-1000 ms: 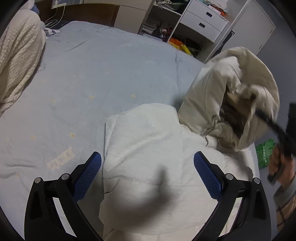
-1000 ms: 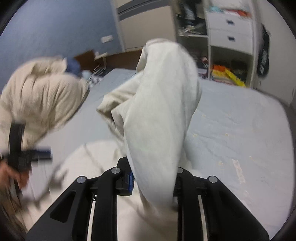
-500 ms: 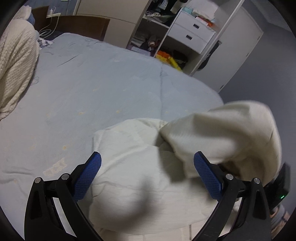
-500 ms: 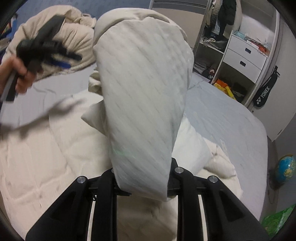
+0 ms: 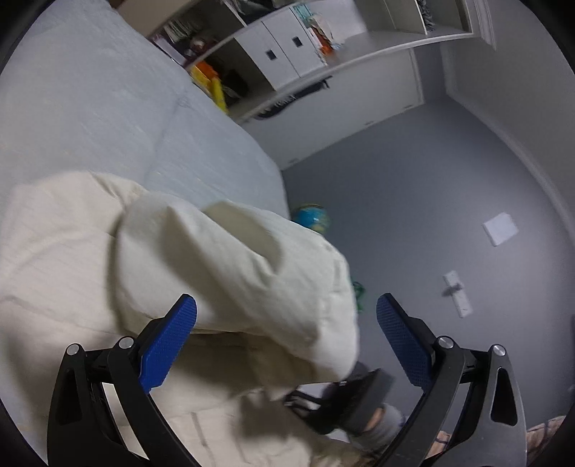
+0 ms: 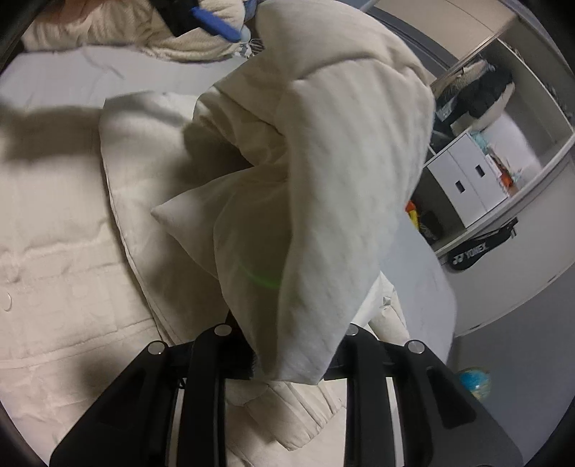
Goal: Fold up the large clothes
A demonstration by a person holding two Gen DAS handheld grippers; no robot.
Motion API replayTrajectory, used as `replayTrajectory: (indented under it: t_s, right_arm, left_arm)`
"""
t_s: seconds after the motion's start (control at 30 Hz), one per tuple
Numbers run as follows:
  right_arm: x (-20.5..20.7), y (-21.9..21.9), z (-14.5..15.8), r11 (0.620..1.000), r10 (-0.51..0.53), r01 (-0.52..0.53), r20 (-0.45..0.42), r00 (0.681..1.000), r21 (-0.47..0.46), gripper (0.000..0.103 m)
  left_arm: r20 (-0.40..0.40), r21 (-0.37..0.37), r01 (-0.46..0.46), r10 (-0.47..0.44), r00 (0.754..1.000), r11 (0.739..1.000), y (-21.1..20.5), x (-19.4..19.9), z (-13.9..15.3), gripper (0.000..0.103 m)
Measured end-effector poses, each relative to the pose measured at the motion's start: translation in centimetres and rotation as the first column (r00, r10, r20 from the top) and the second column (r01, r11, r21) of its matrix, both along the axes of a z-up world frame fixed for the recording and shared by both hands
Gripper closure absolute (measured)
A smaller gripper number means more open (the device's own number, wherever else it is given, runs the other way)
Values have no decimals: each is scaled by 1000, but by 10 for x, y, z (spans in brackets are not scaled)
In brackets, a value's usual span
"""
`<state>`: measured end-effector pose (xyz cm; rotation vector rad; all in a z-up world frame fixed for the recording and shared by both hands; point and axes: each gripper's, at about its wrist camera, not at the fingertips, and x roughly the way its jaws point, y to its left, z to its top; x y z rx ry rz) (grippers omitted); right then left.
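Observation:
A large cream quilted coat (image 5: 222, 258) lies on the light blue bed (image 5: 90, 107). My left gripper (image 5: 287, 337) is open and empty, hovering above the coat near the bed's edge. My right gripper (image 6: 287, 345) is shut on a thick cream fold of the coat (image 6: 330, 186), which rises over the flat part of the coat (image 6: 64, 251). In the left wrist view the right gripper (image 5: 337, 402) shows below the lifted fold. In the right wrist view a blue pad of the left gripper (image 6: 215, 25) shows at the top.
A white drawer unit and shelves (image 5: 287, 46) stand beyond the bed. A globe (image 5: 311, 217) and papers (image 5: 501, 228) lie on the grey floor. A cream knitted blanket (image 6: 118, 32) is heaped at the head of the bed.
My right gripper has carried the fold over the flat coat, toward the bed's near edge. My left gripper has swung right, now facing the bed's edge and the floor.

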<state>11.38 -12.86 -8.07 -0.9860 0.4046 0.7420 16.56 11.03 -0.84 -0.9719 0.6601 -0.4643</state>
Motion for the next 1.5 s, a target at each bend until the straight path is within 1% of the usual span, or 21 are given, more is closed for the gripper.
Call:
replayTrajectory:
  t_s: [0.1, 0.13, 0.17, 0.27, 0.43, 0.57, 0.63, 0.7, 0.73, 0.77, 0.8, 0.87, 0.93, 0.97, 1.13, 1.2, 1.27, 1.3, 1.37, 1.4, 1.5]
  right_arm:
    - [-6, 2, 0, 1000, -16, 16, 8, 1000, -1, 80]
    - [-8, 2, 0, 1000, -26, 26, 8, 1000, 1, 77]
    - [-10, 2, 1, 999, -34, 34, 1, 999, 2, 74]
    - [-14, -2, 6, 998, -57, 57, -17, 998, 2, 60]
    - [-18, -21, 35, 983, -128, 146, -151, 980, 116, 47]
    - [-8, -39, 70, 928, -204, 284, -310, 929, 240, 39]
    - [4, -53, 83, 858, -245, 423, -491, 836, 292, 35]
    - [17, -72, 84, 739, -243, 592, -692, 680, 323, 34]
    - [24, -83, 78, 648, -195, 689, -804, 561, 324, 34]
    - [28, -91, 71, 576, -140, 754, -871, 471, 315, 34]
    - [33, -104, 54, 450, -17, 851, -950, 313, 273, 34]
    - [35, -118, 22, 269, 185, 947, -974, 129, 177, 34]
    - [39, -120, -3, 135, 371, 987, -928, 29, 85, 33]
    - [39, -120, -16, 82, 456, 995, -890, 6, 48, 32]
    - [61, -104, -46, -15, 565, 999, -824, -34, -51, 23]
    - [75, -99, -50, -51, 560, 996, -828, -27, -67, 23]
    - [85, -90, -48, -58, 551, 997, -834, -11, -51, 27]
    - [96, -84, -42, -47, 531, 999, -847, 18, -9, 31]
    - [109, -76, -27, -34, 488, 997, -869, 75, 67, 66]
    - [115, -76, -22, -29, 478, 995, -874, 94, 91, 75]
    - [131, -81, 7, -46, 452, 976, -867, 212, 214, 86]
  left_arm:
    - [-22, -79, 4, -6, 1000, 997, -7, 11, -11, 9]
    - [-28, -102, 5, -8, 1000, 995, -8, 15, -16, 21]
    - [-43, -117, 9, -14, 999, 993, -7, 21, -22, 43]
    - [-53, -105, 27, -33, 998, 994, -9, 32, -26, 74]
    - [-30, -75, 15, -17, 999, 997, -7, 30, -18, 82]
    - [-21, -59, 16, -17, 1000, 998, -8, 28, -13, 83]
    - [-11, -50, 21, -21, 1000, 999, -10, 22, -14, 84]
    - [-1, -44, 23, -23, 1000, 999, -10, 19, -12, 84]
    - [0, -41, 23, -23, 1000, 999, -10, 18, -11, 84]
    - [2, -40, 23, -23, 1000, 999, -9, 18, -10, 84]
    - [2, -39, 22, -22, 1000, 999, -9, 17, -10, 84]
    - [-1, -39, 23, -24, 1000, 999, -9, 17, -11, 84]
    - [2, -28, 30, -30, 1000, 999, -10, 16, -10, 84]
    - [2, -22, 35, -35, 999, 999, -10, 15, -9, 84]
    - [-4, 0, 49, -49, 999, 999, -10, 17, -11, 85]
    - [0, 0, 55, -55, 998, 998, -11, 17, -10, 86]
    - [12, 0, 59, -59, 998, 998, -11, 17, -9, 86]
    - [17, -2, 63, -63, 998, 998, -11, 17, -9, 86]
    - [19, 0, 70, -70, 997, 998, -13, 17, -9, 87]
    - [18, 3, 73, -73, 997, 997, -13, 17, -10, 87]
    - [4, 7, 91, -91, 996, 996, -18, 18, -12, 87]
